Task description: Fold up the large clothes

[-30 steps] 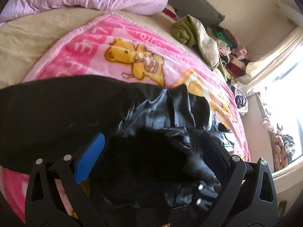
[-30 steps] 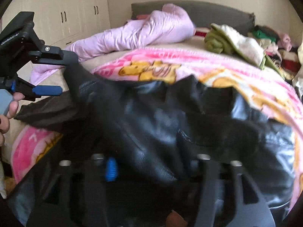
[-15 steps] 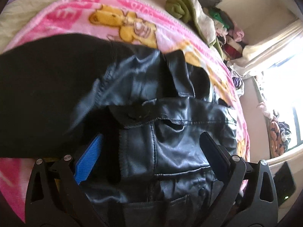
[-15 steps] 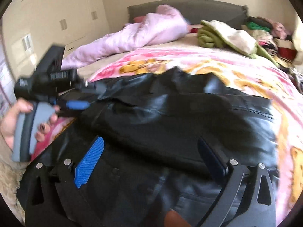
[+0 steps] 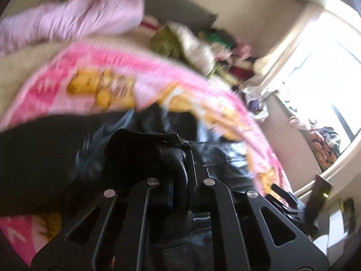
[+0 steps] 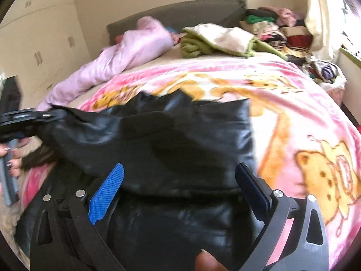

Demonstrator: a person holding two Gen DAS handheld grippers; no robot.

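My bed fills both views under one pink cartoon-bear blanket, with a grey headboard at the far end. Along the far left lies one lilac quilt; to the far right sits a green-and-cream blanket, and beyond it a heap of mixed clothes too jumbled to count.

The one black leather jacket lies on the near part of the blanket, spread across the middle and running under both of my tools.

My left gripper has its jaws closed tight on a bunched fold of the jacket's leather; the fold is wedged between the fingers, which stand almost together. In the right wrist view the same gripper comes in from the left edge, pinching the jacket's left corner, with my left hand on its handle.

My right gripper stands wide open above the jacket's near edge, two blue pads showing, nothing between them that they press on. A fingertip shows at the bottom edge.

Only the left wrist view, which is blurred, shows the bright window on the right; only the right wrist view shows the white wardrobe doors on the left.
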